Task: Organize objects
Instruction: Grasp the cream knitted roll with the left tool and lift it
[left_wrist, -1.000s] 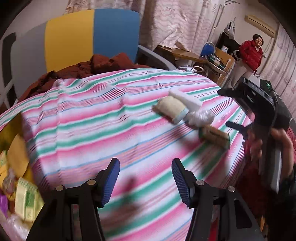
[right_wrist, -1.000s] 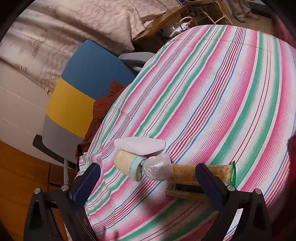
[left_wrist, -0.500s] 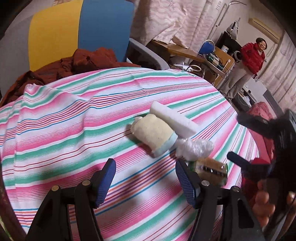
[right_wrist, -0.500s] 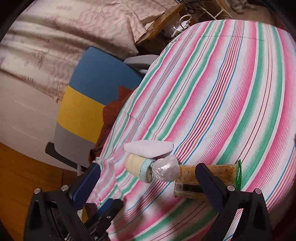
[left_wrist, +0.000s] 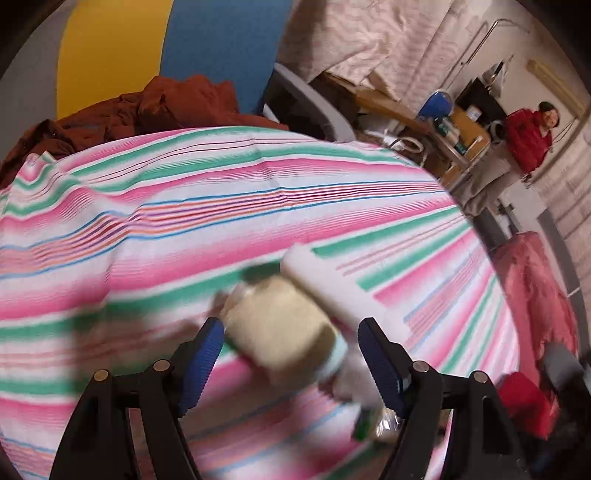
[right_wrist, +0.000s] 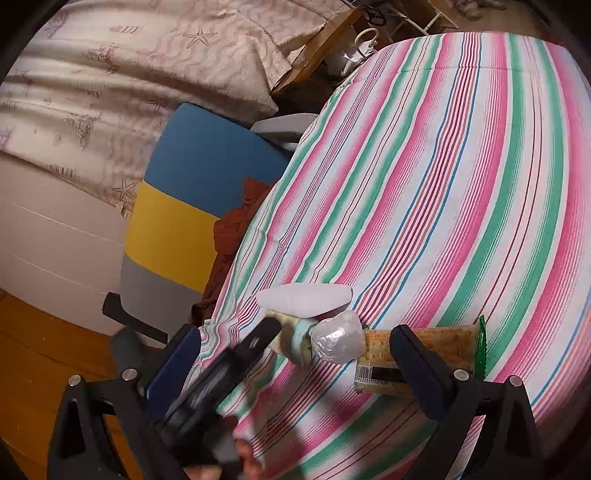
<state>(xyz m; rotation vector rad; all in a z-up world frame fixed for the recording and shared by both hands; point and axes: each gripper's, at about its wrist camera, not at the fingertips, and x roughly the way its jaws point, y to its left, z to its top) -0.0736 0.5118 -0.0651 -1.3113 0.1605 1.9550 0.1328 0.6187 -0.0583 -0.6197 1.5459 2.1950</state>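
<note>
A cream roll with a pale blue end (left_wrist: 280, 325) lies blurred on the striped tablecloth (left_wrist: 221, 206), between the fingers of my open left gripper (left_wrist: 291, 363). A long white packet (left_wrist: 332, 288) lies against its far side. In the right wrist view the same cream roll (right_wrist: 295, 338) sits in a row with the white packet (right_wrist: 303, 299), a clear-wrapped lump (right_wrist: 336, 341) and a tan cracker packet with a barcode (right_wrist: 417, 354). My right gripper (right_wrist: 295, 369) is open, just short of this row. The left tool's black body (right_wrist: 221, 373) reaches in from the lower left.
A chair with a blue, yellow and grey back (right_wrist: 184, 206) stands at the table's far edge, a rust-brown garment (left_wrist: 166, 107) draped on it. A person in a red jacket (left_wrist: 528, 140) stands by a cluttered desk at the back right. A pink cloth (left_wrist: 535, 280) lies beyond the table's right edge.
My left gripper has swung right and moved in close; the cream roll now sits between its fingers. The right gripper has barely shifted, and the left tool has entered its view.
</note>
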